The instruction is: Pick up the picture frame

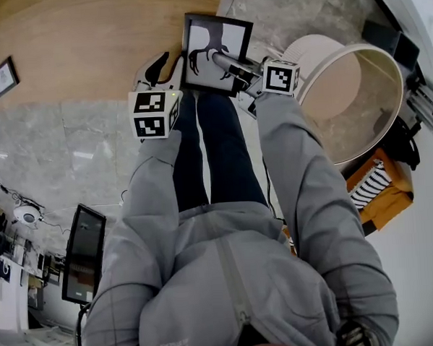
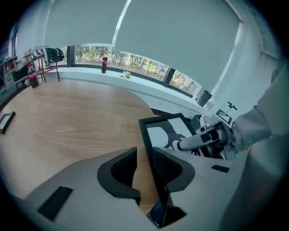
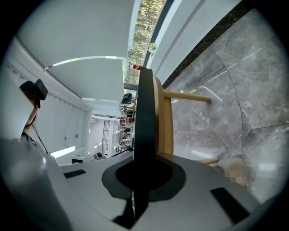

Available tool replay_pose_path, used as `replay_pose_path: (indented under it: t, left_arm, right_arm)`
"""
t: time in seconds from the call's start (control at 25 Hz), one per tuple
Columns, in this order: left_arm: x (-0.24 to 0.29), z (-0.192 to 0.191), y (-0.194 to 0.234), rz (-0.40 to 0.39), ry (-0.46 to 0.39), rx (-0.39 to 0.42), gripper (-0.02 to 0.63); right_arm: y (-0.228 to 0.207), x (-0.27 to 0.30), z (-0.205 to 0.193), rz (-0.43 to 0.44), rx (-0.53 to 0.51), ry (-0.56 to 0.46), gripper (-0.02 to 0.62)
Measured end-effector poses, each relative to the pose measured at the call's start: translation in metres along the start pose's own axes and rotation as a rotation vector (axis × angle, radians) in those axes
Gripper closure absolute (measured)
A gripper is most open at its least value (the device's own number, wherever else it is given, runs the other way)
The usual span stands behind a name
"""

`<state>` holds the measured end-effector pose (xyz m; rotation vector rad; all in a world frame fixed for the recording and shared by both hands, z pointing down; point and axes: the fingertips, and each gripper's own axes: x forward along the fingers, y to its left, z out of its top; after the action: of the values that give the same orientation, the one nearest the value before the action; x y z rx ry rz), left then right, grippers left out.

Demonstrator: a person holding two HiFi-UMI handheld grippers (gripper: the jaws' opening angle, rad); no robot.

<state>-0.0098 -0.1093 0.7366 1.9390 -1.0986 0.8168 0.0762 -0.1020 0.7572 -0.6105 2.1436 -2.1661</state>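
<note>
One pinch only: right gripper [image 1: 219, 58] clamps picture frame [image 1: 227, 36]; left gripper [image 2: 144, 168] spread; frame could pivot, hit table [image 1: 86, 38] edge.

Black picture frame [image 1: 211, 46] at table [image 1: 87, 45] edge

The wooden table [image 1: 86, 38] bears a small dark-framed picture [image 1: 4, 75] near its edge.

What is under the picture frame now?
Under the picture frame the wooden table shows along its left edge and the grey floor beside its right edge. What lies straight beneath is covered by the frame itself.
</note>
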Motion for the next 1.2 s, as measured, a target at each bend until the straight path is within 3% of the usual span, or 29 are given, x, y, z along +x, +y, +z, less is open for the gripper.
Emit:
replay_pose_path:
  t: [0.28,0.64,0.96,1.2]
  left_arm:
    - [-0.065,0.037,-0.006,-0.020,-0.020,0.004,0.489]
    - [-0.159,0.074,-0.039,-0.049,-0.026,0.021,0.588]
    - [-0.259,0.118,-0.062,-0.018,-0.129,0.023,0.588]
    - [-0.326,0.136,-0.068,0.014,-0.215,-0.048,0.588]
  right_arm:
    - [0.039,-0.017,0.008,-0.114,-0.022,-0.005,0.558]
    - [0.144,-0.035,0.004,-0.183,-0.092,-0.033,0.558]
    - [0.244,-0.056,-0.027,-0.200,-0.189,-0.052,0.558]
    - [0.308,-0.073,-0.038,-0.226,-0.286,-0.071,0.558]
